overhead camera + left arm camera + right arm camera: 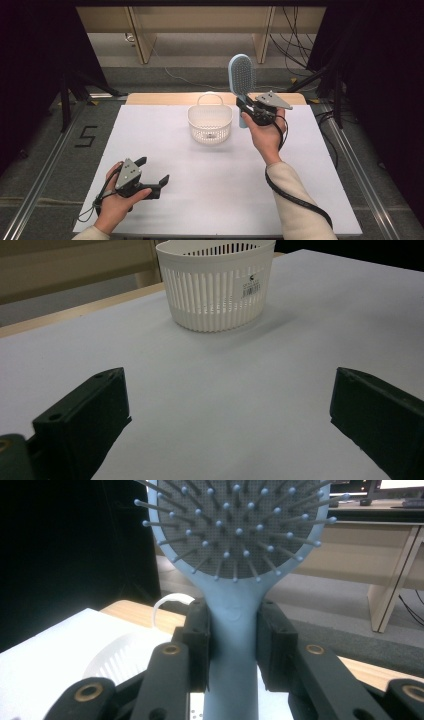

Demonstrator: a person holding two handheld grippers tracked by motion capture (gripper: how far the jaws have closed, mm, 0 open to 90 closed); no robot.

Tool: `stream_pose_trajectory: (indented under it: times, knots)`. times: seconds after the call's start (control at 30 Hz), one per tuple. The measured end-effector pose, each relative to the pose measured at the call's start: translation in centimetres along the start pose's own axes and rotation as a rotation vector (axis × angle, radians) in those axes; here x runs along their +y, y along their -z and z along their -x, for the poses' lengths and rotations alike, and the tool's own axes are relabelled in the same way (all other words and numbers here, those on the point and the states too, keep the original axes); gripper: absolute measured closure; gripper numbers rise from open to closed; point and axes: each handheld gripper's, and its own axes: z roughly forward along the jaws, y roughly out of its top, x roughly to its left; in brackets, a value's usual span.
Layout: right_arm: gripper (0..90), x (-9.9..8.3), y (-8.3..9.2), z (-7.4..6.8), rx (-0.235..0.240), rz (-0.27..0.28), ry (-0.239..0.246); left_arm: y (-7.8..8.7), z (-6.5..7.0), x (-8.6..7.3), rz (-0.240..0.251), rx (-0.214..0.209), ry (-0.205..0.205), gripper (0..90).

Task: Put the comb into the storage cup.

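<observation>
**Hairbrush held upright beside the basket**

White covering lies over the table (200,200), and behind the table a grey floor, wooden furniture legs and some loose cables are seen under dark surroundings.

At the near left part of the table, the person's left hand holds the left gripper (152,172) low over the white surface. Its two black jaws stand wide apart and nothing is between them; in the left gripper view they frame only bare table, with the basket farther ahead.

Near the middle, toward the far edge, stands the white basket (210,125). It has slotted walls, a thin loop handle at the back and a small label on its side (251,286).

Just to the right of the basket, the right gripper (246,107) is raised above the table in the person's right hand. Its jaws are closed on the handle of the light blue hairbrush (242,75), pressing it from both sides. The brush stands upright, its head above the gripper, and the bristles (235,525) face the gripper's camera.
</observation>
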Motion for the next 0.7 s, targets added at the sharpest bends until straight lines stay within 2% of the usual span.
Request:
stream_pose_trajectory:
  times: [0.7]
  knots:
    - [70.4, 0.51, -0.54, -0.61, 0.013, 0.003, 0.006, -0.01, 0.00, -0.01, 0.001, -0.002, 0.000, 1.9]
